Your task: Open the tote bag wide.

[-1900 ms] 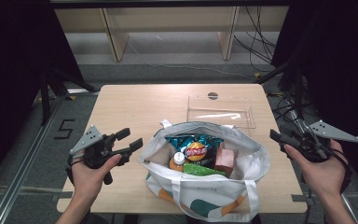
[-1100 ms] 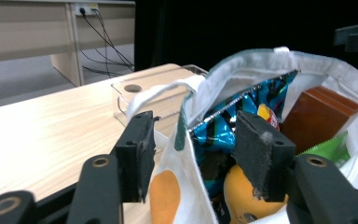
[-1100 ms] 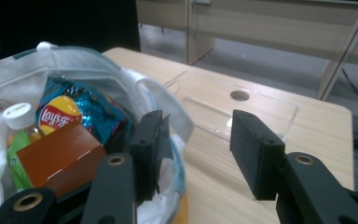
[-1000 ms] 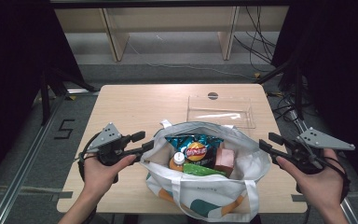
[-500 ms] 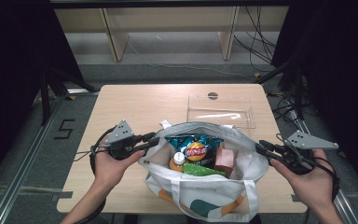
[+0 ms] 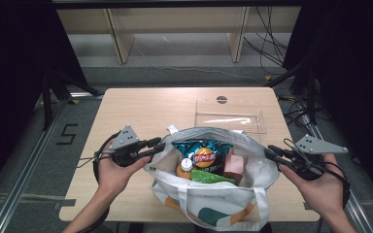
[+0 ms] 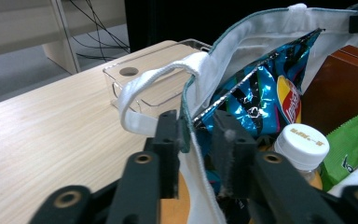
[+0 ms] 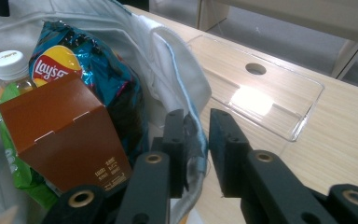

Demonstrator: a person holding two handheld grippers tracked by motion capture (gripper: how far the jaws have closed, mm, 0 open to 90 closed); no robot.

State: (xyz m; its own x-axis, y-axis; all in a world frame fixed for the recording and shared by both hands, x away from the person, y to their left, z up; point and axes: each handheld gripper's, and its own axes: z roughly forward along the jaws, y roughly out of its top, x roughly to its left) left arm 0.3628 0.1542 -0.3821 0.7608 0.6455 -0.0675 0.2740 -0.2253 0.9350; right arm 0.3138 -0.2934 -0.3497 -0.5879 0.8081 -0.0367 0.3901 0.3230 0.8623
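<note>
high view: the white tote bag sits near-centre on the table, left gripper at its left rim, right gripper at its right.
left gripper view: jaws straddle the rim, just closing; contact unclear.
right gripper view: the same; bag's base hidden.

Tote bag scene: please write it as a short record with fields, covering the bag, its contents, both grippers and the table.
bag: white tote bag, open, on the wooden table
contents: blue chip bag, white-capped bottle, brown carton, green packet
left gripper: jaws astride the bag's left rim
right gripper: jaws astride the bag's right rim
behind bag: clear plastic tray
</note>
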